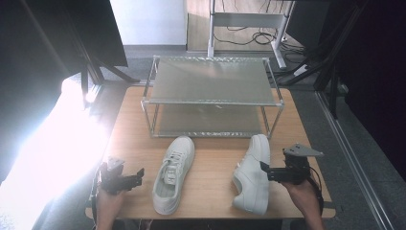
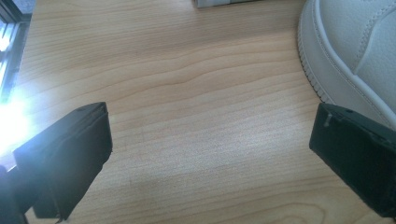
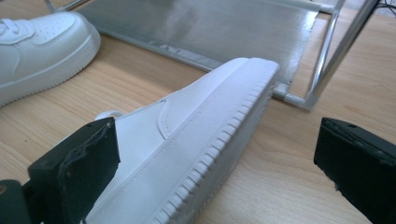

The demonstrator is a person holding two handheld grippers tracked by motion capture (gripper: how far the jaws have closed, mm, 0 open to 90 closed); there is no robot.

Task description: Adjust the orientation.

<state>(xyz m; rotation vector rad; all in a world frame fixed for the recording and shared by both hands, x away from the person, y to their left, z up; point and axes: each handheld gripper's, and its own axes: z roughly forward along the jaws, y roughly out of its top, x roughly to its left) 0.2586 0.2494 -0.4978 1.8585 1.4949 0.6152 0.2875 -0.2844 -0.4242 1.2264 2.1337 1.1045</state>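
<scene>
At the near left edge of the wooden table (image 1: pixel 210 158), the left gripper (image 1: pixel 136 178) rests low with its fingers (image 2: pixel 70 158) spread wide and nothing between them but bare wood. Just beyond its right finger lies the left shoe (image 1: pixel 173 173), a white sneaker standing upright on its sole, laces up, close to that finger but apparently not touching it; the glare from the left makes the gap hard to judge. Farther right, the right shoe (image 1: pixel 253 173) lies tipped on its side, its ribbed sole edge turned toward the right gripper (image 1: pixel 265 171). That gripper's fingers (image 3: pixel 79 168) are parted as well, released, with the shoe's sole reaching into the gap between them and nearer the left finger. Beyond both sets of fingers stands a two-tier metal shoe rack (image 1: pixel 210 96), both shelves bare.
</scene>
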